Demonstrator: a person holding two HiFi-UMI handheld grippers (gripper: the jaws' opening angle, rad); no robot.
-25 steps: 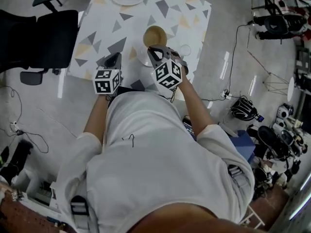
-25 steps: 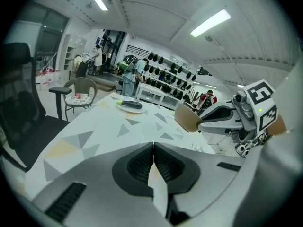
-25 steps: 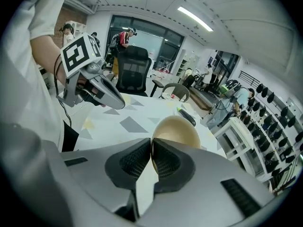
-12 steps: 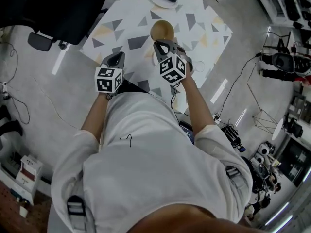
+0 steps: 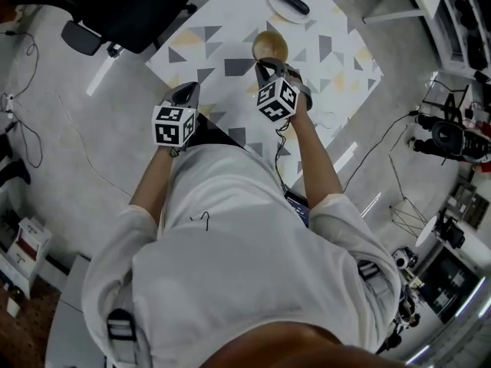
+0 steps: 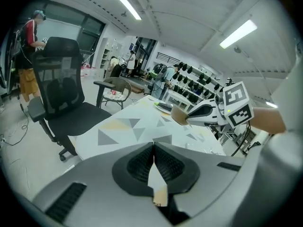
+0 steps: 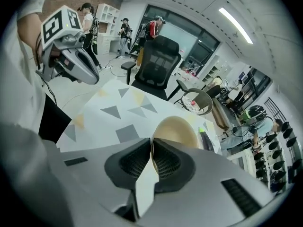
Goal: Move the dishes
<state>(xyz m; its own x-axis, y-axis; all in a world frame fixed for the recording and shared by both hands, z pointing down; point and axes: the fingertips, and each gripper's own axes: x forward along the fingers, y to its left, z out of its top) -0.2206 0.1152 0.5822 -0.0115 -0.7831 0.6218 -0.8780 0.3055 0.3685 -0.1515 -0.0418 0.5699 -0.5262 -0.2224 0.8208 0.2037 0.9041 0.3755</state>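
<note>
Tabletop [image 5: 222,29], white with grey and tan triangles, lies slantwise across the upper middle of the head view. A black office chair [image 5: 115,6] stands off its corner at the upper left of the frame. A person in a white shirt [image 5: 230,267] fills the lower half, both forearms reaching up toward the table's near edge. The right gripper [image 5: 268,65], just right of centre, has its jaws clamped on the near rim of a tan bowl [image 5: 269,46]. In the right gripper view the rim is pinched between the ribbed pads, and the bowl's hollow shows beyond them. Seen from the left gripper view, the bowl hangs tipped from those jaws over the tabletop and appears to be clear of the surface. The left gripper [image 5: 186,92], left of centre at the table's near edge, has its jaws pressed together with nothing between them. Near the table's far corner at the top of the frame, well apart from the bowl, sits a small white plate [image 5: 282,11]. A dark eggplant [image 5: 291,2] lies on it.
</note>
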